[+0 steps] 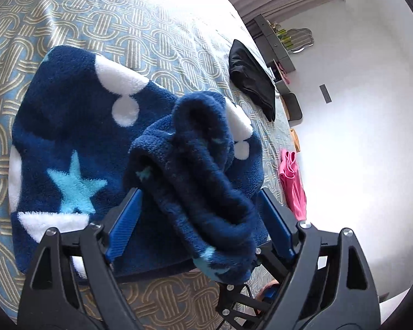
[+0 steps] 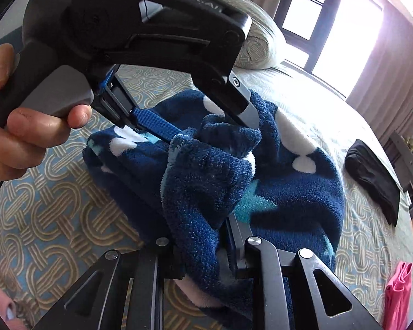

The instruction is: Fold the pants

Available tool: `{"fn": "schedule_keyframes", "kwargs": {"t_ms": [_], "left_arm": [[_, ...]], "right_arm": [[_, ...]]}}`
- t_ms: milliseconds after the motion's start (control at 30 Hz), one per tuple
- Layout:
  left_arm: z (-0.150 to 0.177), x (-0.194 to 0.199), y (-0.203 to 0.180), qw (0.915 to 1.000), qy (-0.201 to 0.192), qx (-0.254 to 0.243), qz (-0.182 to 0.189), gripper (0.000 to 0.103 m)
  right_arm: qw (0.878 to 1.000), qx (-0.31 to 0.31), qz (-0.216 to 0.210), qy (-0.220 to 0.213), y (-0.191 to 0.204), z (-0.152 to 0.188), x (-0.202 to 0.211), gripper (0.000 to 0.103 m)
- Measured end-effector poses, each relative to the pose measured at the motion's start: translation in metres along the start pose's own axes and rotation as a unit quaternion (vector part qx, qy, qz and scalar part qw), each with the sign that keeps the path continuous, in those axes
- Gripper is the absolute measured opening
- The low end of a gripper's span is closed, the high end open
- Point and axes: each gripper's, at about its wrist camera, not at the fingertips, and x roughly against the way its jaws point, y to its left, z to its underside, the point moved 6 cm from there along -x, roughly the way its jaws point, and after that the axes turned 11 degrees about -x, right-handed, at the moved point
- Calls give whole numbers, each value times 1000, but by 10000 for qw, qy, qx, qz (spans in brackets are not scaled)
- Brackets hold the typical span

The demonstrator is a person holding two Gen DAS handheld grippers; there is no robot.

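The right gripper [image 2: 206,236] pinches a bunched fold of the fleece pants [image 1: 77,143], likely to anchor it. At twelve o'clock above it, the left gripper [image 1: 198,209] stands wide around the fold, pads apparently clear.

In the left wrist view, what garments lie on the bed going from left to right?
Navy fleece pants with stars → black garment near the bed's far edge → pink garment at the bed's right edge.
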Motion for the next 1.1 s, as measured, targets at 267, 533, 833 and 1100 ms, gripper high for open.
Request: {"fn": "schedule_keyframes", "kwargs": {"t_ms": [267,533,833,1100], "left_arm": [[0,-17,-2,9993,269,-117,-241,85],[-3,-37,-12,9958,537,-507,-544,46],[-3,-29,-20,9910,415,-876,-921,41],[-16,-12,-37,9866,207,-1137,-1156,40]], "right_arm": [[10000,-6,-17,-20,2,2,1,22],[10000,-47,-32,-34,-2,1,0,22],[9993,-207,-317,-23,-4,3,6,42],[9985,-192,-506,-121,-22,12,39,51]]}}
